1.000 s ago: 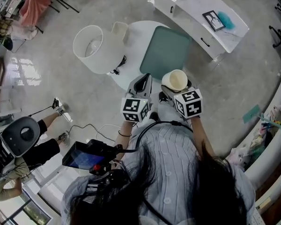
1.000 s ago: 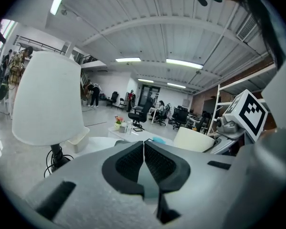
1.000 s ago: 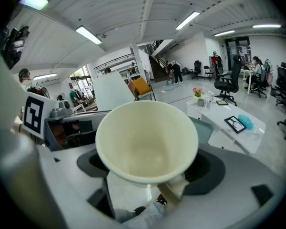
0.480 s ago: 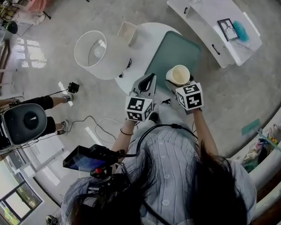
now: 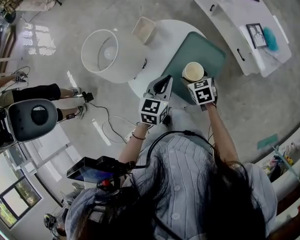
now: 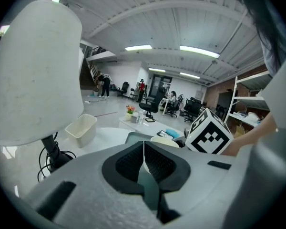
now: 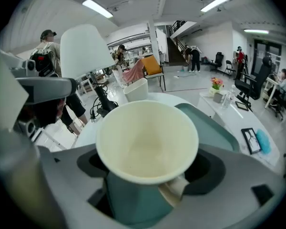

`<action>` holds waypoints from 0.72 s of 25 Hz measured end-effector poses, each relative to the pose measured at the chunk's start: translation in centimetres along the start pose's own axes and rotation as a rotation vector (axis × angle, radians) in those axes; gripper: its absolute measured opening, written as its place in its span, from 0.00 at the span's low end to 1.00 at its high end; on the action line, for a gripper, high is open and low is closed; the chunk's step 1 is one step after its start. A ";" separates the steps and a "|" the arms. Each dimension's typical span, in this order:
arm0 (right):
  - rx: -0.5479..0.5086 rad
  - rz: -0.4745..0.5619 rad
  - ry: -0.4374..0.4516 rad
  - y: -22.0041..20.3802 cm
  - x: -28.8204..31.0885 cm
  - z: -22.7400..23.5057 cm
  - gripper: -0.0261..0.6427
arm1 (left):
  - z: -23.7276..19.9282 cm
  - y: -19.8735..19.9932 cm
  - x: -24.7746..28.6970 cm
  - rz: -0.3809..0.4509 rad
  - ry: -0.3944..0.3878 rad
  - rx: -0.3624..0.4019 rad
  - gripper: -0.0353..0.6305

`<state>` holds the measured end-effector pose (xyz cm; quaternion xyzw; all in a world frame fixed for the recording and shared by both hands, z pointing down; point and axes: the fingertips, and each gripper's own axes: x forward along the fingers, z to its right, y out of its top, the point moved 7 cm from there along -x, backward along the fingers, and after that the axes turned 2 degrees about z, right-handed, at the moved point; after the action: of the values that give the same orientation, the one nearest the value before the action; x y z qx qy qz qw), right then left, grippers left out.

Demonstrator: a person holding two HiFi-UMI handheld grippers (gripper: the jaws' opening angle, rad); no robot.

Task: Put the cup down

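Observation:
A cream paper cup stands upright and empty, with my right gripper shut on its lower body. In the head view the cup hangs over the near edge of a green mat on a round white table, and the right gripper is just behind it. To the left of the cup my left gripper is shut with nothing in it; its dark pads meet in a line. The cup's rim shows beyond them.
A big white lamp shade stands at the table's left, with a cable at its base. A small white bin sits at the table's far edge. A long white desk lies beyond. People and cables are on the floor at left.
Both grippers have moved forward over the table. The cup, still held, is now above the green mat's near edge.

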<state>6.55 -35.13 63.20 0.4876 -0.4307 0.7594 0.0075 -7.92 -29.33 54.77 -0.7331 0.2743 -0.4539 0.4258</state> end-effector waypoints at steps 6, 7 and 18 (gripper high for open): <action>-0.112 -0.026 -0.030 1.0 2.5 0.8 0.64 | -0.3 -0.2 0.8 -0.019 0.010 -0.010 0.08; -0.113 -0.024 -0.036 1.0 2.9 0.8 0.64 | -0.4 -0.3 0.8 -0.024 0.011 -0.010 0.08; -0.165 0.026 -0.117 1.3 5.3 1.5 0.64 | -0.9 -1.0 0.5 -0.039 0.011 -0.001 0.08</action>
<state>4.30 -39.17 66.57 0.5232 -0.4977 0.6917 0.0125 -8.54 -29.57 56.05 -0.7361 0.2626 -0.4658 0.4150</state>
